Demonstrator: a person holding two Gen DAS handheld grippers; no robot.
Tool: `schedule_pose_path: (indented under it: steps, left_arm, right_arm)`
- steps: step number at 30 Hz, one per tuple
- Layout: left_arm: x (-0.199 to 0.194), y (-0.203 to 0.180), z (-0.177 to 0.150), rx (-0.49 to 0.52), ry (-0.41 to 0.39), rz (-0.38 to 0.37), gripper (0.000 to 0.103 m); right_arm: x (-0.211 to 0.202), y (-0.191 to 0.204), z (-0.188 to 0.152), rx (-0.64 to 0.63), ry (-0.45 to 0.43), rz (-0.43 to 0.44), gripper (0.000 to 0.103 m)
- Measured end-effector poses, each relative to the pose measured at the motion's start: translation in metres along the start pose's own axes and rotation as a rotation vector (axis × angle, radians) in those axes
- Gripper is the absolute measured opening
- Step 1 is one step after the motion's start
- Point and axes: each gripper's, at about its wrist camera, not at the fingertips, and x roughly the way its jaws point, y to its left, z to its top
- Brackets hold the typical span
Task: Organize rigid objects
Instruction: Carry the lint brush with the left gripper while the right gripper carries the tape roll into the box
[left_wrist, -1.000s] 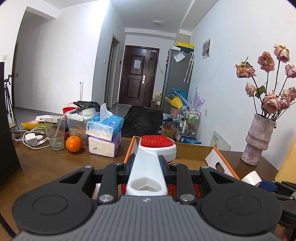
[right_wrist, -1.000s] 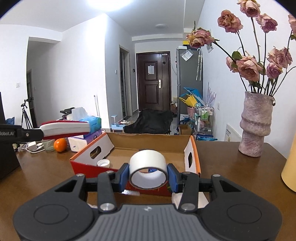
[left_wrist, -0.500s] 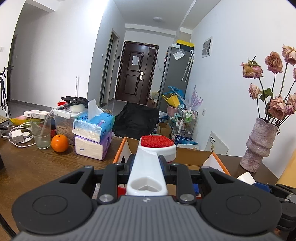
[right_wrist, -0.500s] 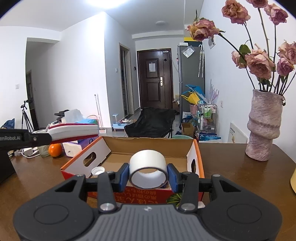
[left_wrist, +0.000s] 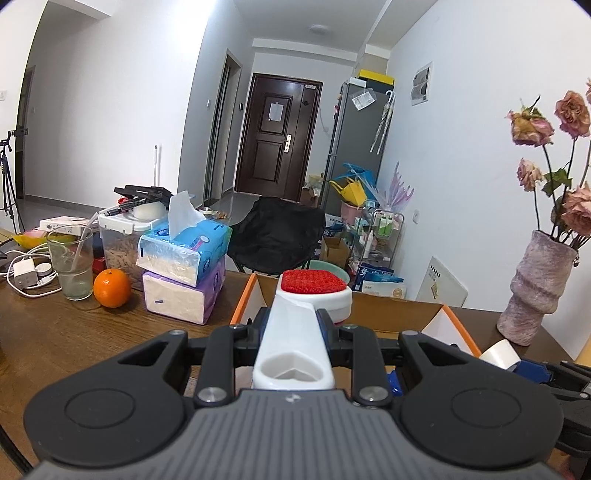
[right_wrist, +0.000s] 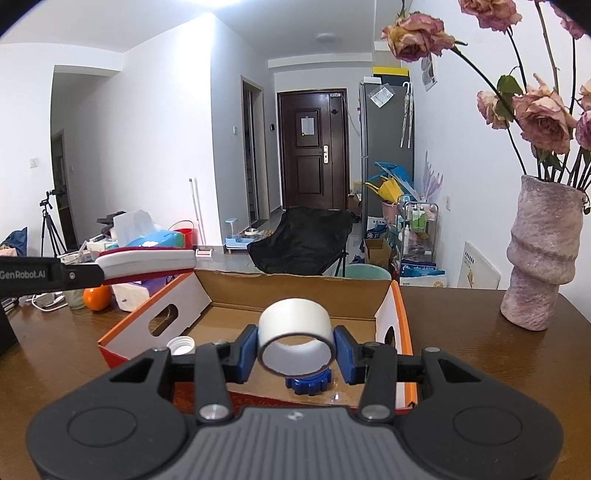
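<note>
The left gripper (left_wrist: 293, 325) was clamped on the white brush (left_wrist: 301, 321), its red head poking over the cardboard box (right_wrist: 295, 286) wall. The right gripper (right_wrist: 295, 349) squeezed the tape roll (right_wrist: 295, 334) above the box's near rim, over a blue cap (right_wrist: 306, 384). Bare box floor showed beyond; a white cap (right_wrist: 181, 345) lay by the left flap.

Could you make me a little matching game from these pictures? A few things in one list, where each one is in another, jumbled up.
Things:
1. tape roll
2. brush
3. blue gear
4. orange

Places:
A. on the table beside the drinking glass
B. clamped in the left gripper
C. inside the cardboard box
D. clamped in the right gripper

Pairs: 1-D, 2-B, 3-C, 4-A
</note>
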Motion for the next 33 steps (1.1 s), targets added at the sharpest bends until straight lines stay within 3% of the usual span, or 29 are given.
schedule_pose_path:
  steps: [20, 33]
  left_arm:
    - [0.059, -0.009, 0.006, 0.062, 0.026, 0.022, 0.026]
    - [0.086, -0.016, 0.001, 0.124, 0.047, 0.037, 0.026]
  right_arm:
    - [0.053, -0.013, 0.017, -0.019, 0.045, -0.039, 0.043]
    - [0.087, -0.014, 0.015, -0.026, 0.124, -0.045, 0.043]
